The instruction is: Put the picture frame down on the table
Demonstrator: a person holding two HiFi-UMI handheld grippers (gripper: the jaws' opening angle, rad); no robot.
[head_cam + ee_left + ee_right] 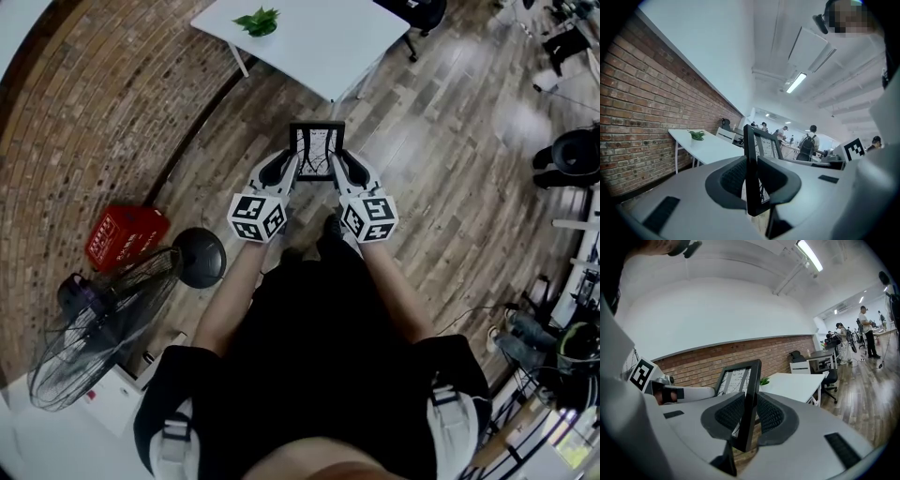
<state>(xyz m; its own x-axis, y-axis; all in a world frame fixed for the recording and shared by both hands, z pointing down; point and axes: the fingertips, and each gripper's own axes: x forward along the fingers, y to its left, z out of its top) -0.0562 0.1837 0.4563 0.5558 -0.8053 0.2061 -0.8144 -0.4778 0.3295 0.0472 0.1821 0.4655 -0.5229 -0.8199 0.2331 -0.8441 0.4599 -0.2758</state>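
The thin black rectangular picture frame (pixel 317 150), glazed over a pale print of dark lines, looks light and stiff. Its glass is probably fragile and its narrow moulding slick, so the two side rails are the sensible hold, gripped evenly so it cannot twist. The left gripper (pixel 292 169) pinches the left rail between dark ribbed pads (pixel 733 176), and the right gripper (pixel 341 169) pinches the right rail. The frame stands upright in the air between them, above the wooden plank floor (pixel 450 141), well short of the white rectangular table (pixel 319 42) on the far side, where a small green plant (pixel 259 21) sits toward the left.
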